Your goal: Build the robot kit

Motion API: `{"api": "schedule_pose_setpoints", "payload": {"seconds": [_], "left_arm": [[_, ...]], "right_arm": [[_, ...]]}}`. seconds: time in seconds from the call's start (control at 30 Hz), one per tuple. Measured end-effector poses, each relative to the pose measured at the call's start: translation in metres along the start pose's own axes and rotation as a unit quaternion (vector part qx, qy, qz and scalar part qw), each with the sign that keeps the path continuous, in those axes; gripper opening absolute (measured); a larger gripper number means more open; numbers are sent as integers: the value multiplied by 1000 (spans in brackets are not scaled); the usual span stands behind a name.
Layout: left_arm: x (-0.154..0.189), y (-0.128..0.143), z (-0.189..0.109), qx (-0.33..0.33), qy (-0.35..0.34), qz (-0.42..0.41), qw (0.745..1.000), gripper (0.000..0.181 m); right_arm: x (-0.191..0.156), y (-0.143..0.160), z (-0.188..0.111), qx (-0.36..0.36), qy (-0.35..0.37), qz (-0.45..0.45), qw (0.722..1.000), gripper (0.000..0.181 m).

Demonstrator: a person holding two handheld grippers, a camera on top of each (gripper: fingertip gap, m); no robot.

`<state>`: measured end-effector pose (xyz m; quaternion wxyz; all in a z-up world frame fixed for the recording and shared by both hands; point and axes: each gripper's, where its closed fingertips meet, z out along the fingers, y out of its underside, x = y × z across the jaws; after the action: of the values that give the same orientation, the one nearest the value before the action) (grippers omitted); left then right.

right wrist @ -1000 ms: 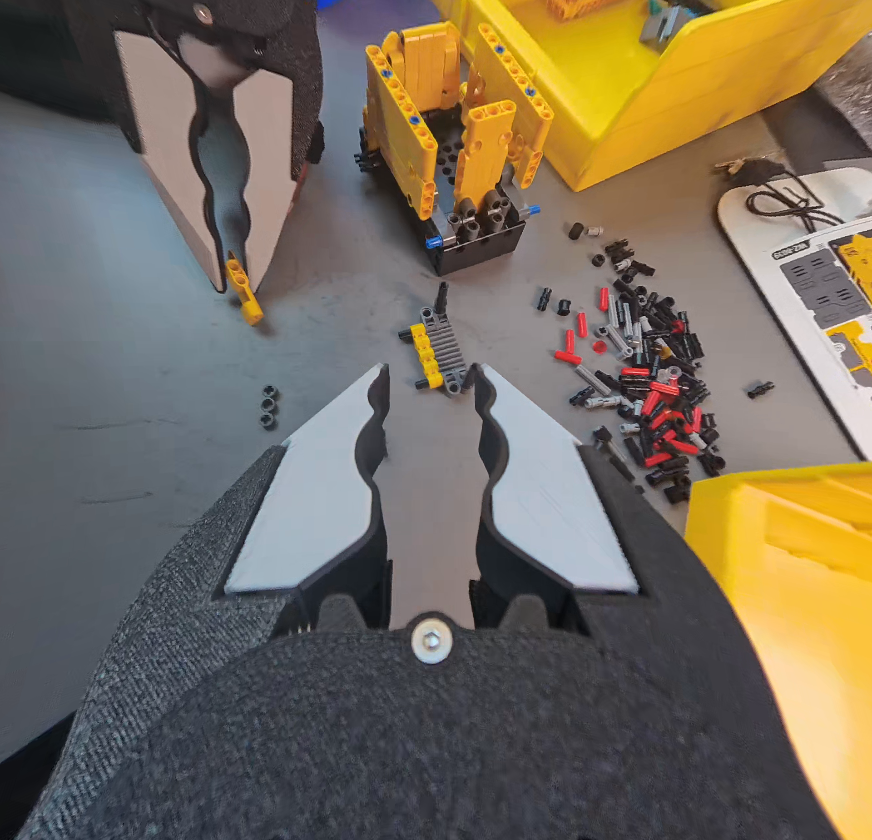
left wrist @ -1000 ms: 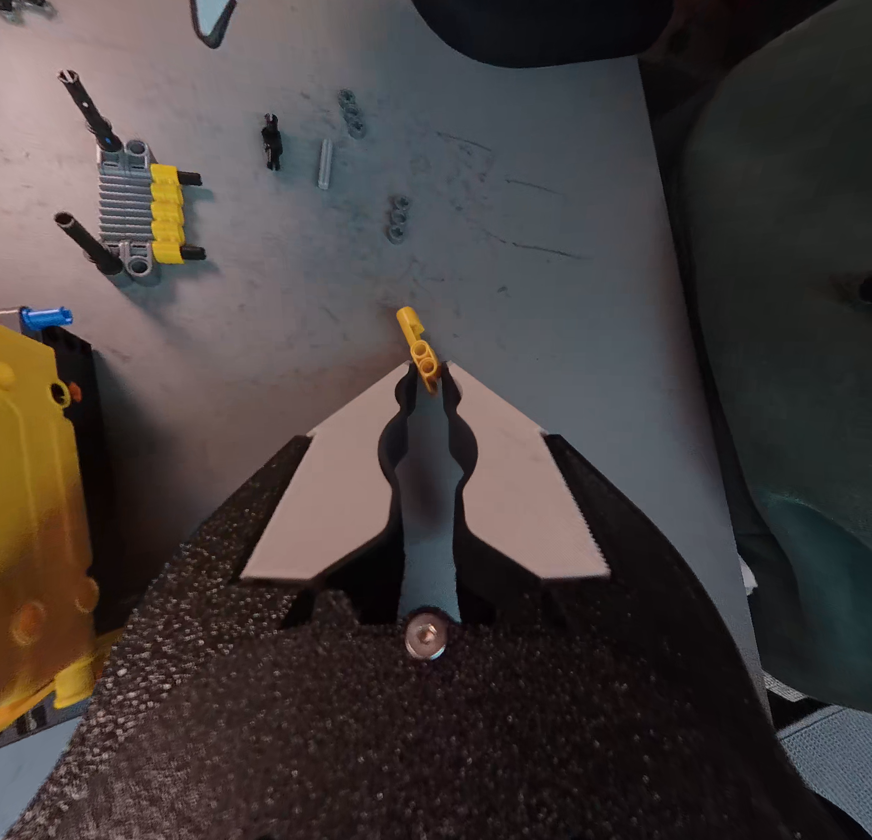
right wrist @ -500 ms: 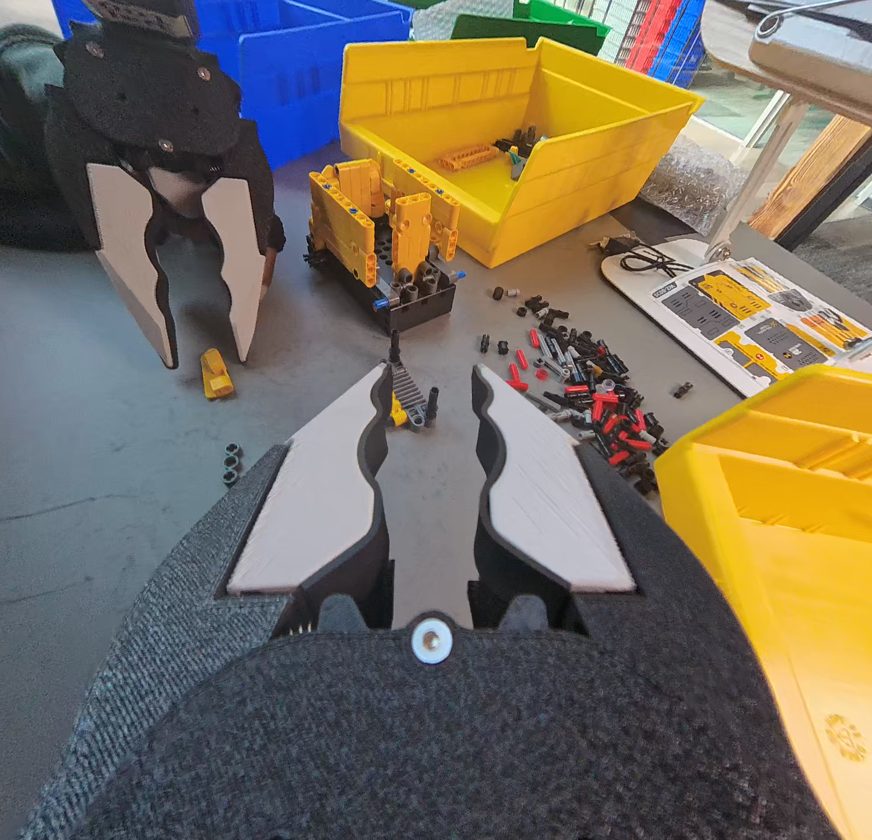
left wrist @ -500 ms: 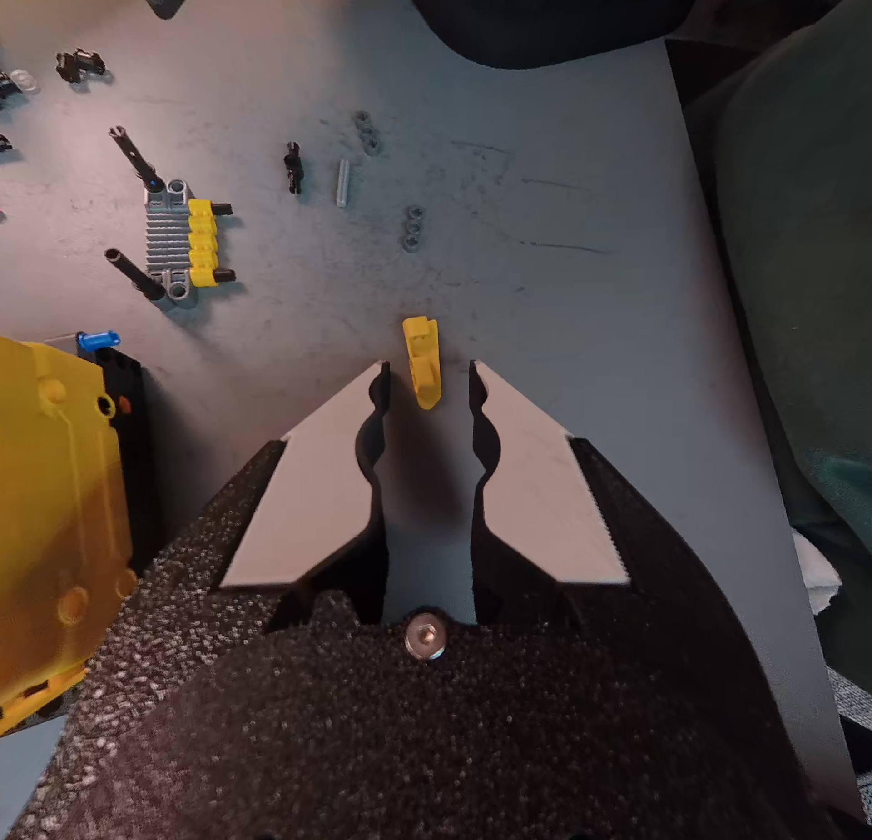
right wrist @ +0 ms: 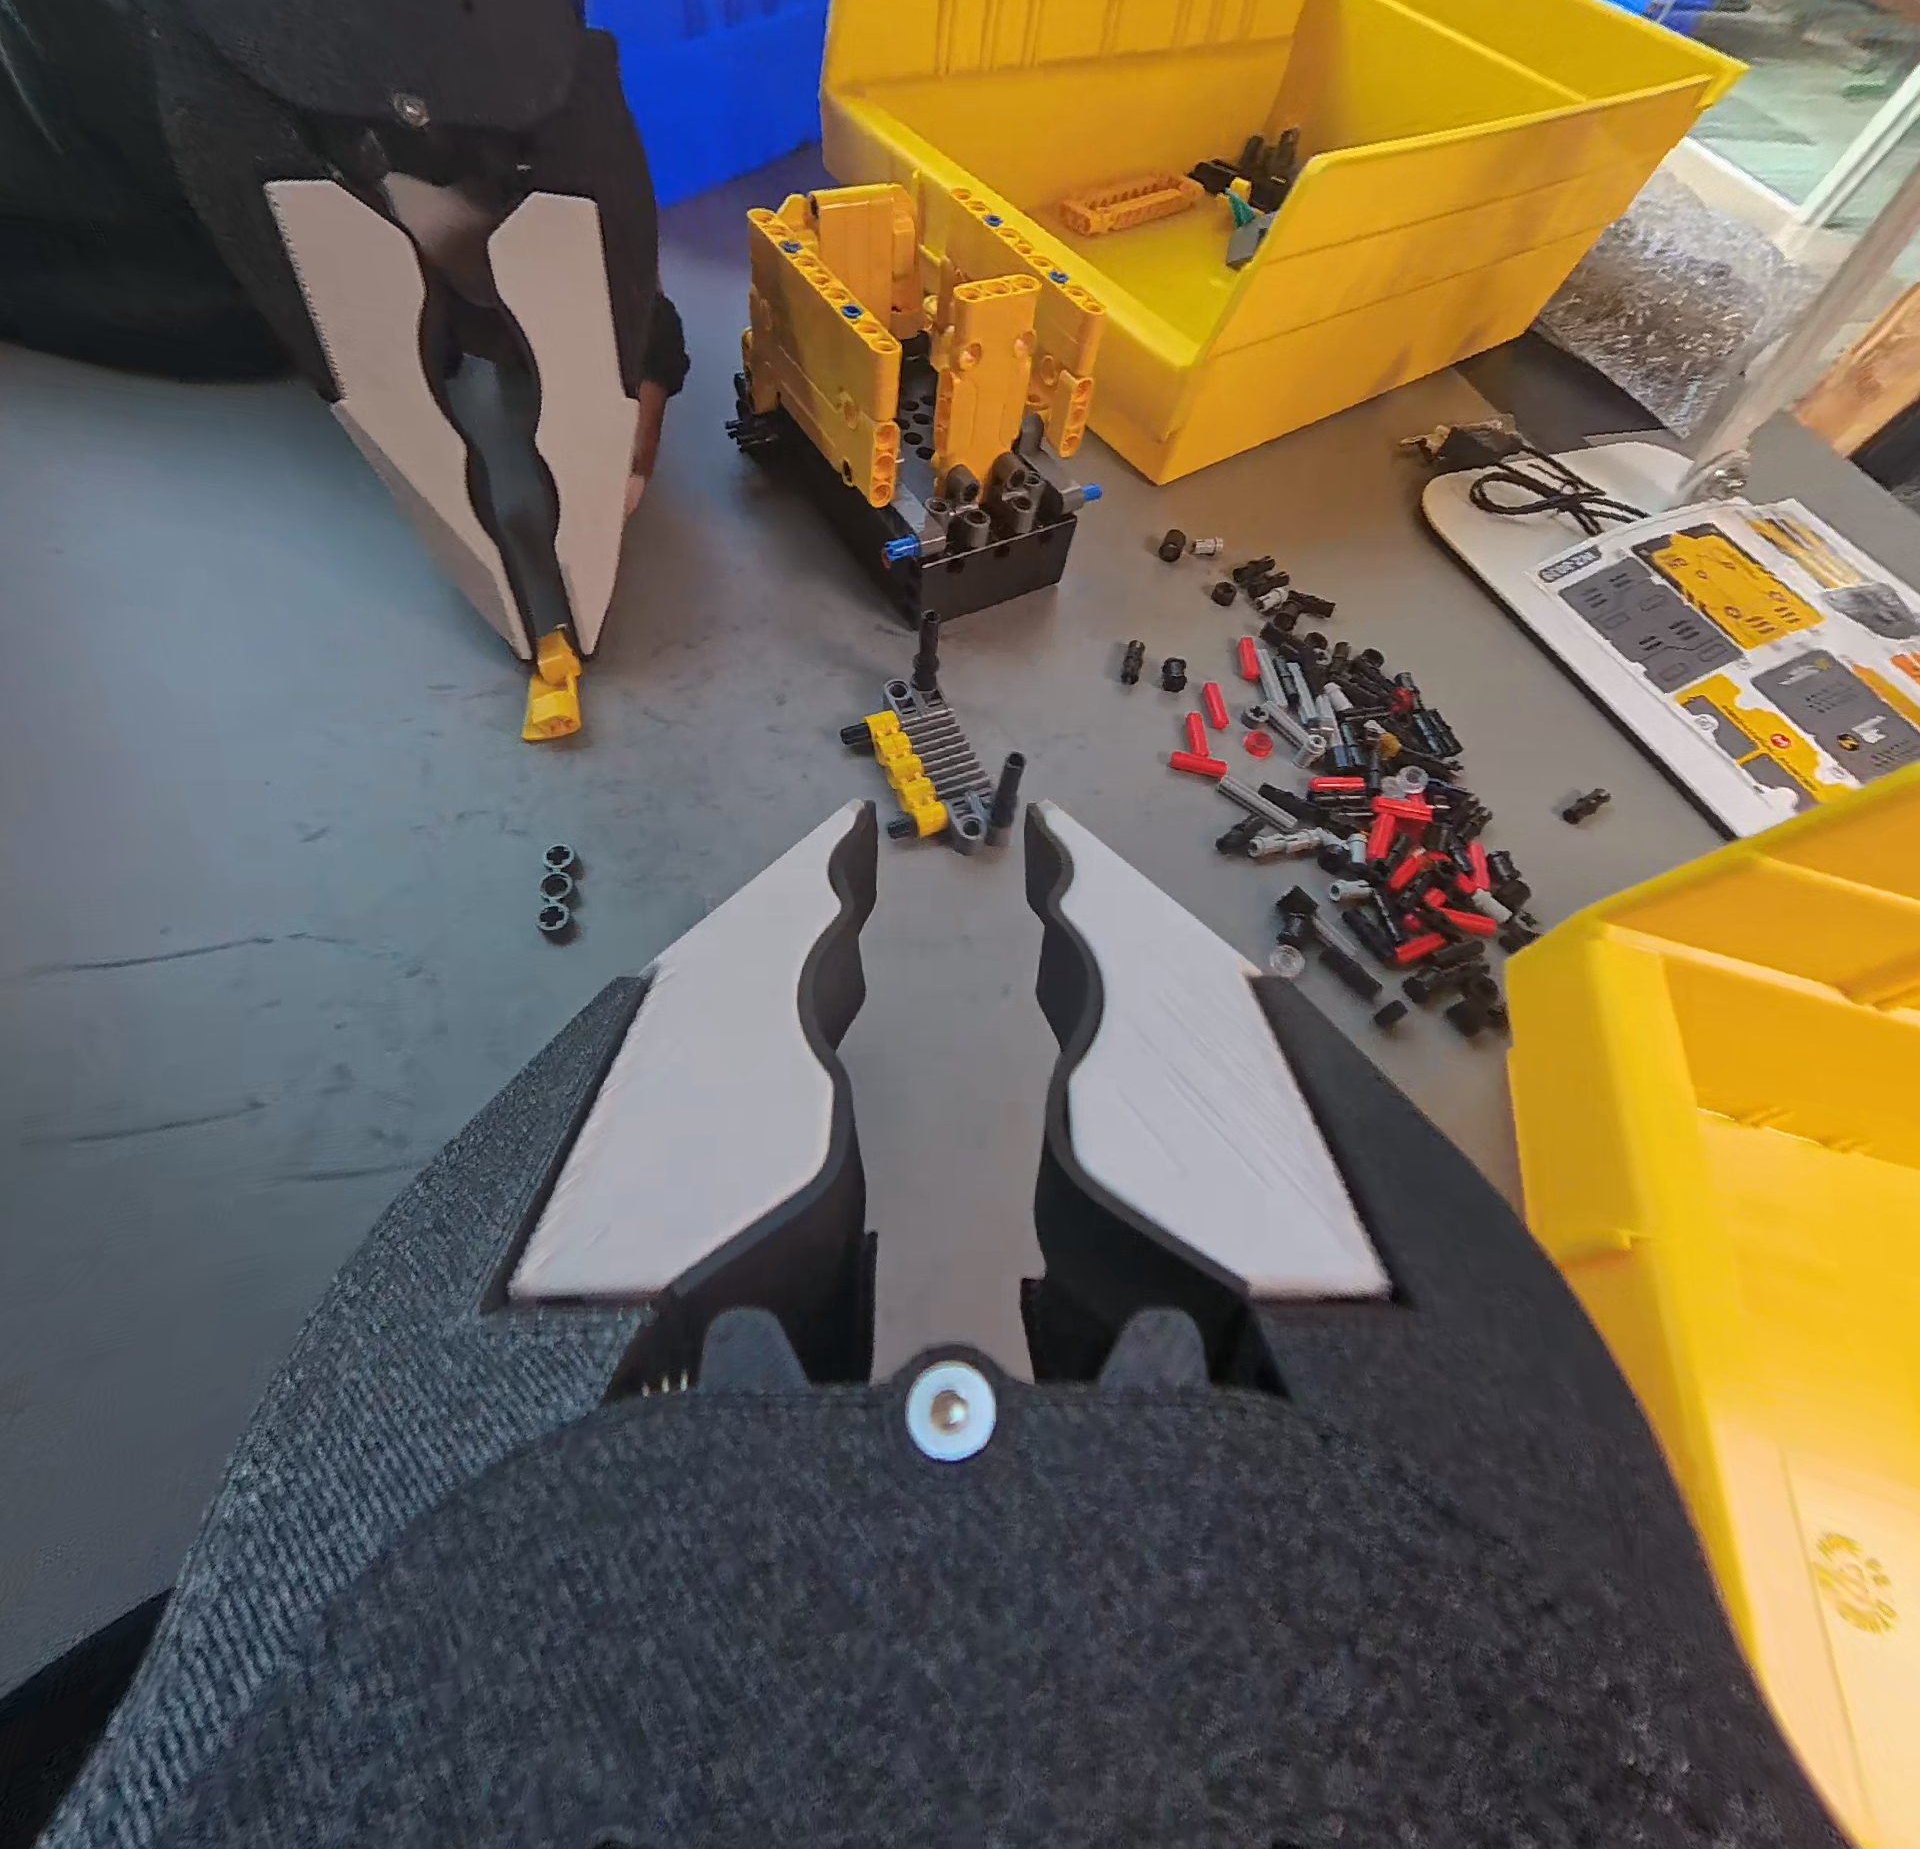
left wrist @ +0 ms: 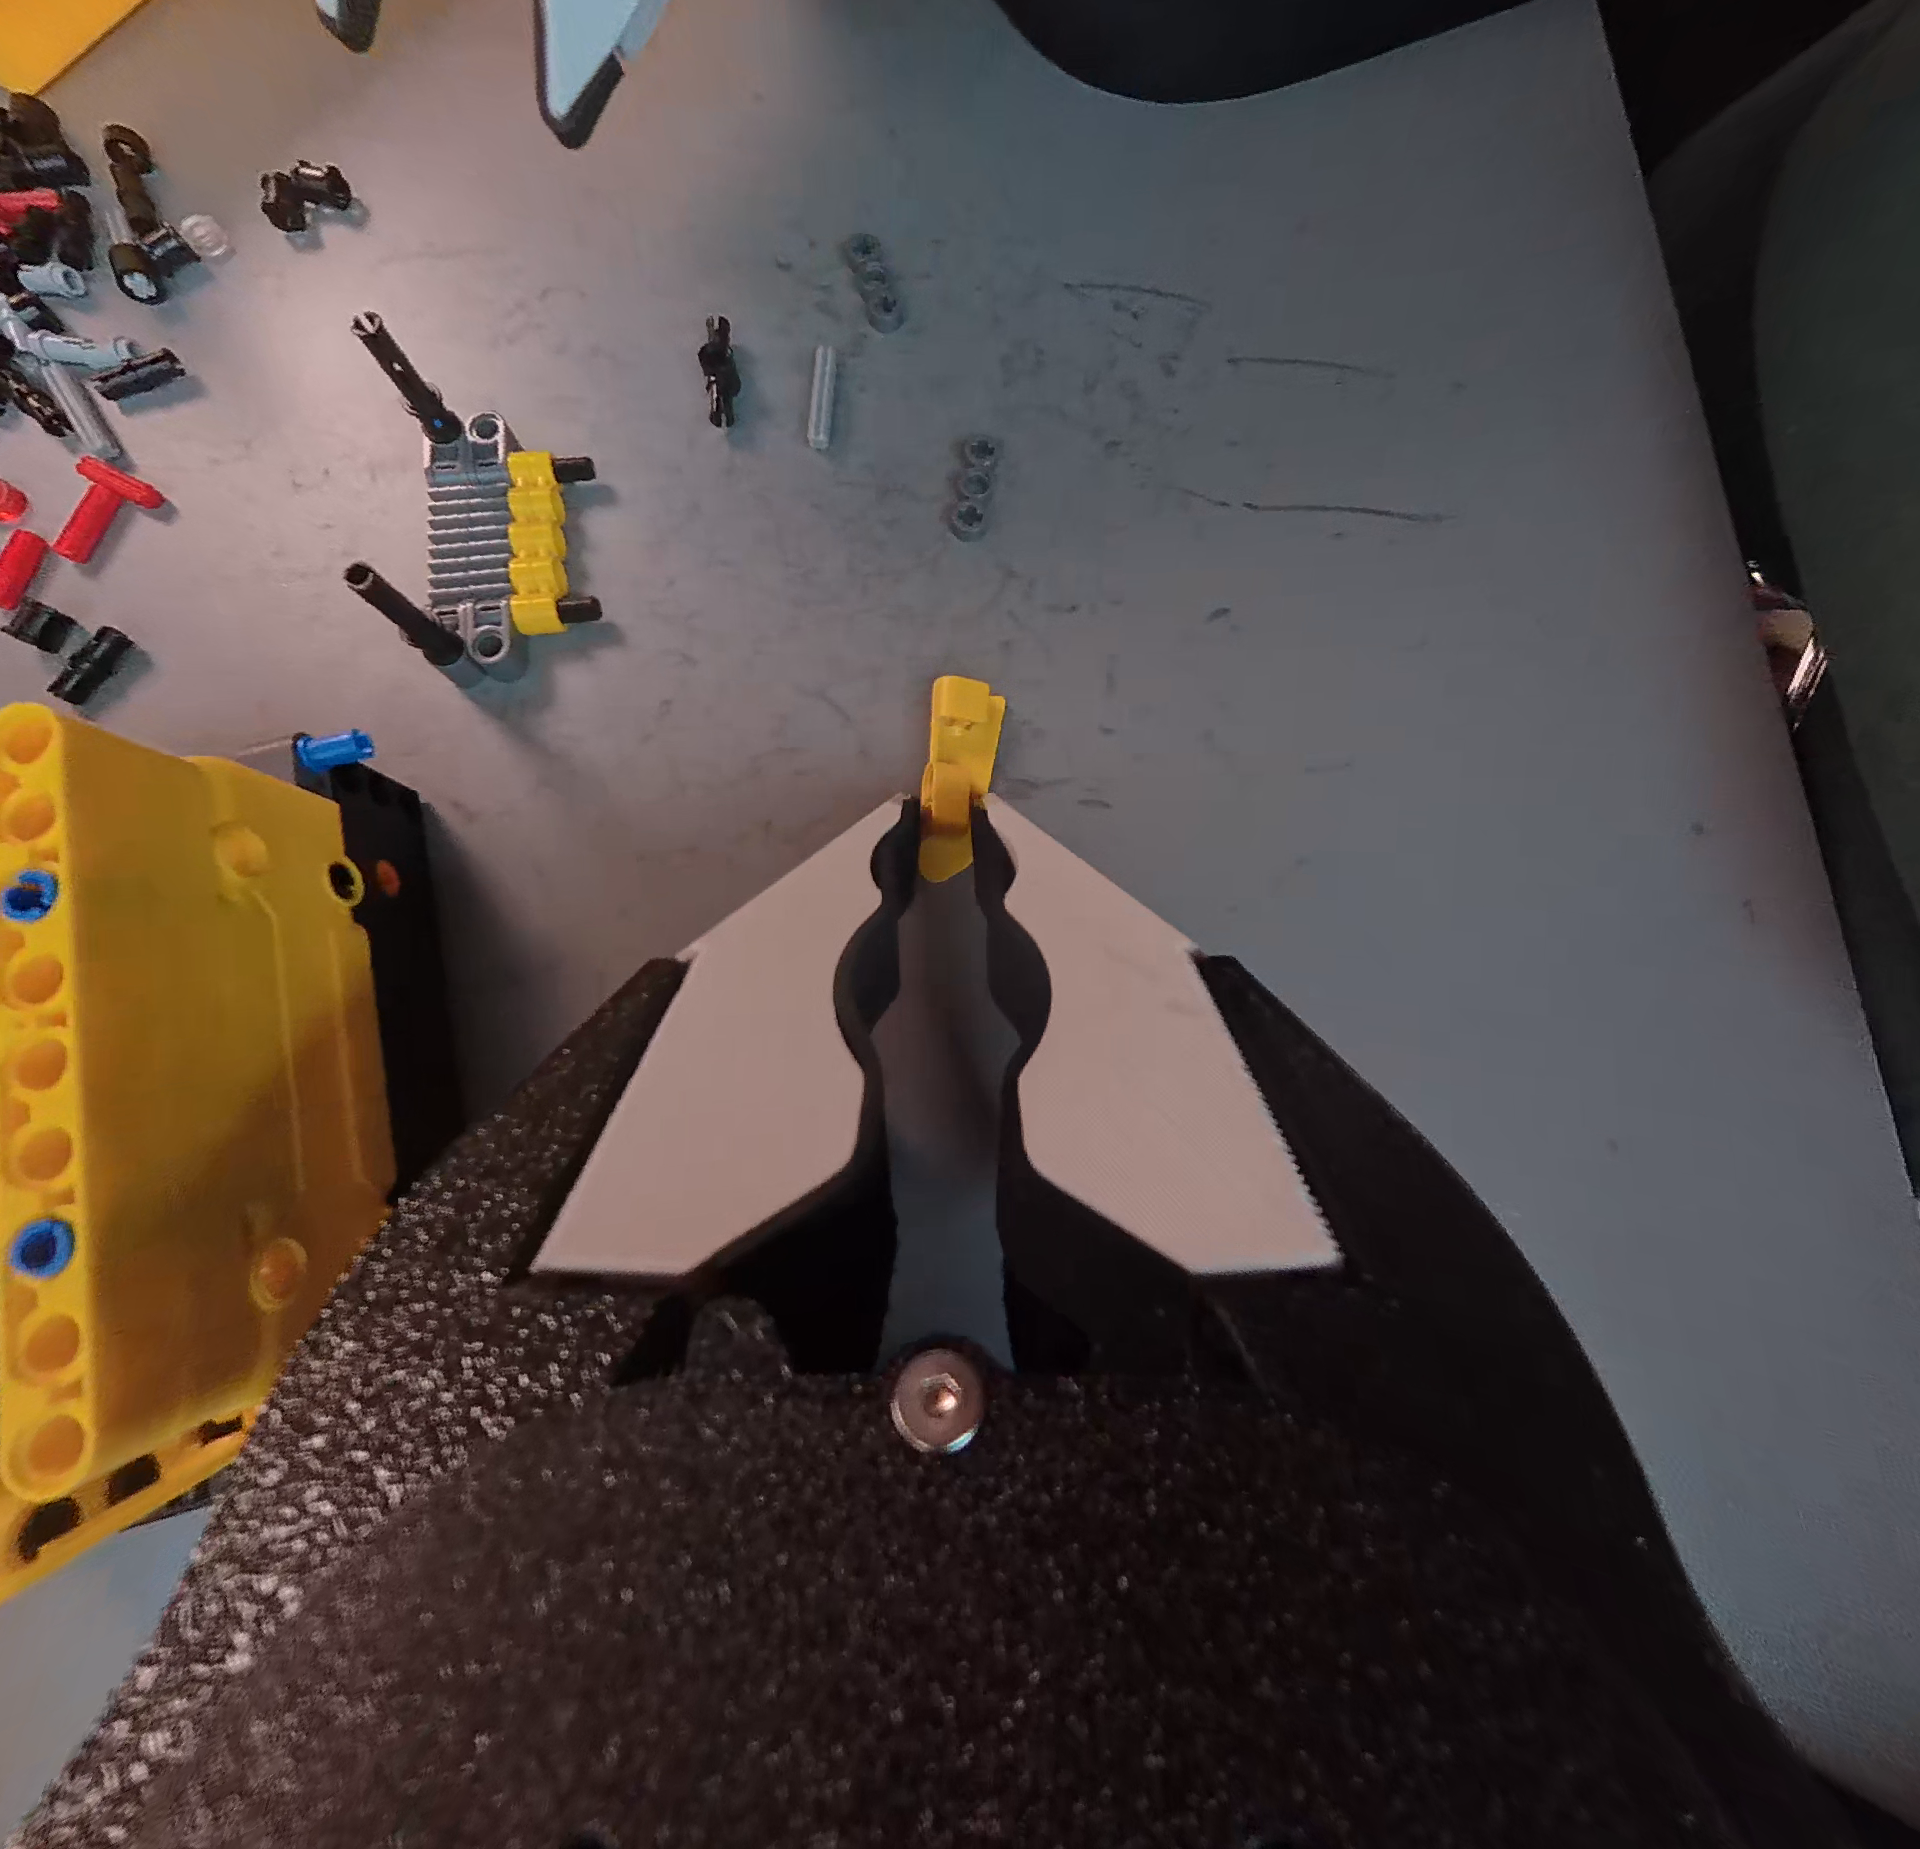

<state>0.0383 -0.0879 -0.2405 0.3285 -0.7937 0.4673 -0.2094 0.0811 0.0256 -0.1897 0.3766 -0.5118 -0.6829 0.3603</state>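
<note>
One small yellow connector piece (left wrist: 958, 773) is being pinched at the tips of the left gripper (left wrist: 948, 825), its far end touching the grey tabletop (left wrist: 1351, 760). The right gripper (right wrist: 948, 825) is being held released and empty, just before one grey-and-yellow ribbed assembly (right wrist: 930, 765). Two three-hole grey beams (left wrist: 975, 485) are lying nearby; two yellow bins (right wrist: 1299, 199) are being seen.

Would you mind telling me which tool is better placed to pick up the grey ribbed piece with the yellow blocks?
The right tool, probably. It is open, holds nothing, and its tips sit just short of the grey ribbed piece. The left tool is shut on a small yellow piece, off to one side.
</note>
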Motion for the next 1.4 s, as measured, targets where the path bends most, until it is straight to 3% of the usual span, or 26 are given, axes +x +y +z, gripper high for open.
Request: {"api": "schedule_pose_setpoints", "payload": {"seconds": [0.13,0.27,0.43,0.67,0.77,0.9,1.03,1.23,1.4], "left_arm": [[-7,-11,-2,31,-25,5,999,8],[-20,-44,-17,122,-80,12,989,8],[-27,-70,-37,197,-143,37,969,8],[-26,-77,-42,212,-163,51,962,8],[-21,-79,-39,223,-136,37,964,9],[-2,-81,-34,249,-9,-46,967,19],[10,-90,-38,280,47,-70,956,8],[10,-91,-40,283,56,-79,954,7],[-13,-75,-38,240,-4,-88,967,7]], "right_arm": [[-34,-12,5,16,-72,-8,997,27],[-64,-32,15,45,-115,-4,992,27],[-63,-58,18,99,-116,54,987,22],[-60,-65,18,120,-111,82,983,8],[-65,-68,15,127,-129,73,981,7],[-79,-76,6,154,-159,43,974,6],[-89,-77,5,159,-174,25,971,6],[-88,-76,5,160,-176,28,971,6],[-66,-52,2,93,-139,6,986,16]]}}
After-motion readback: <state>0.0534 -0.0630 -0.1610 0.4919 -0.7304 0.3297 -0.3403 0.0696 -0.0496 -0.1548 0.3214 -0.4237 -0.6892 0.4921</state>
